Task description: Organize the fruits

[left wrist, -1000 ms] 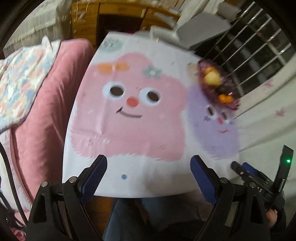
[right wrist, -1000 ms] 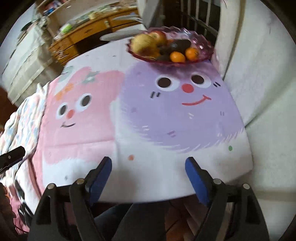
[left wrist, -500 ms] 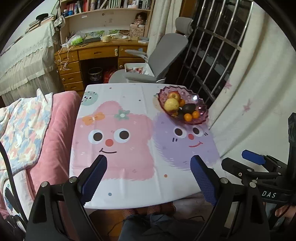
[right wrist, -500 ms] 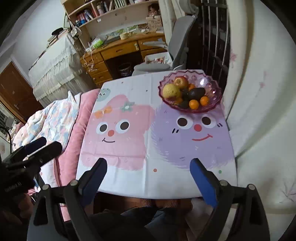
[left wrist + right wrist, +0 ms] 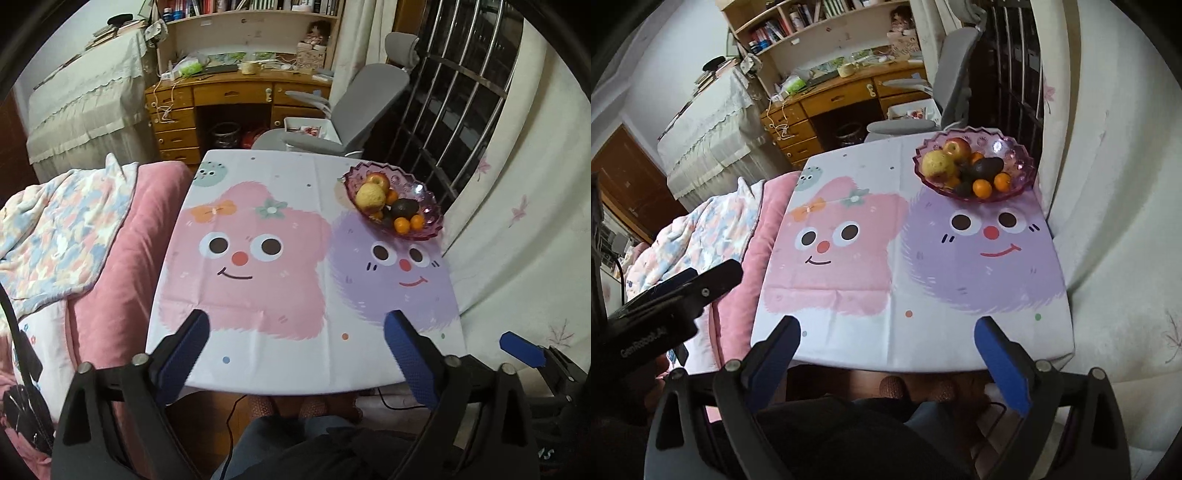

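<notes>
With both claws pulled back off the near edge, we risk nudging the heaped bowl (image 5: 393, 206) off its far right corner on any long reach. The left claw (image 5: 295, 350) and right claw (image 5: 886, 347) have just spread wide, holding nothing. The fruit (image 5: 964, 166) sits piled inside. A cartoon cloth (image 5: 258, 277) covers the bench; a bed (image 5: 122, 240) lies left, a desk (image 5: 236, 92) beyond.
</notes>
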Action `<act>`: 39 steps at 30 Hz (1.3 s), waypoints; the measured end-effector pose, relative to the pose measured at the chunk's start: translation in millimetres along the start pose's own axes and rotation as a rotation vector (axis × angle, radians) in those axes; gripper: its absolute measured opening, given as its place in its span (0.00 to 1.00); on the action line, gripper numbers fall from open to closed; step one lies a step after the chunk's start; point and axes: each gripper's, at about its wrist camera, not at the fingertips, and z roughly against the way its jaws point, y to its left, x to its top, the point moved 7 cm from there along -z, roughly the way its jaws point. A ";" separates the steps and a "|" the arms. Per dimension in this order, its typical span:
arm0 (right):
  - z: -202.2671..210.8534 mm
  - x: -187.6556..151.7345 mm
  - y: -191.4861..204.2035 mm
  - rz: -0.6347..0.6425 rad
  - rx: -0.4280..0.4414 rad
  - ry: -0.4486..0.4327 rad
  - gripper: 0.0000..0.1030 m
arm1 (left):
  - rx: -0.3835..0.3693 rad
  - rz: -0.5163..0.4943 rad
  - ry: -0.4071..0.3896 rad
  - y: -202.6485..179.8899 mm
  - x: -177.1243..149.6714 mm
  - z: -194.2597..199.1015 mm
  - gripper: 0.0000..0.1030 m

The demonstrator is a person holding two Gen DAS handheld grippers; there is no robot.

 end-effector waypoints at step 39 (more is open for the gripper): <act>-3.9 3.9 12.4 0.013 -0.015 -0.013 1.00 | 0.049 -0.020 -0.038 7.6 5.8 5.1 1.00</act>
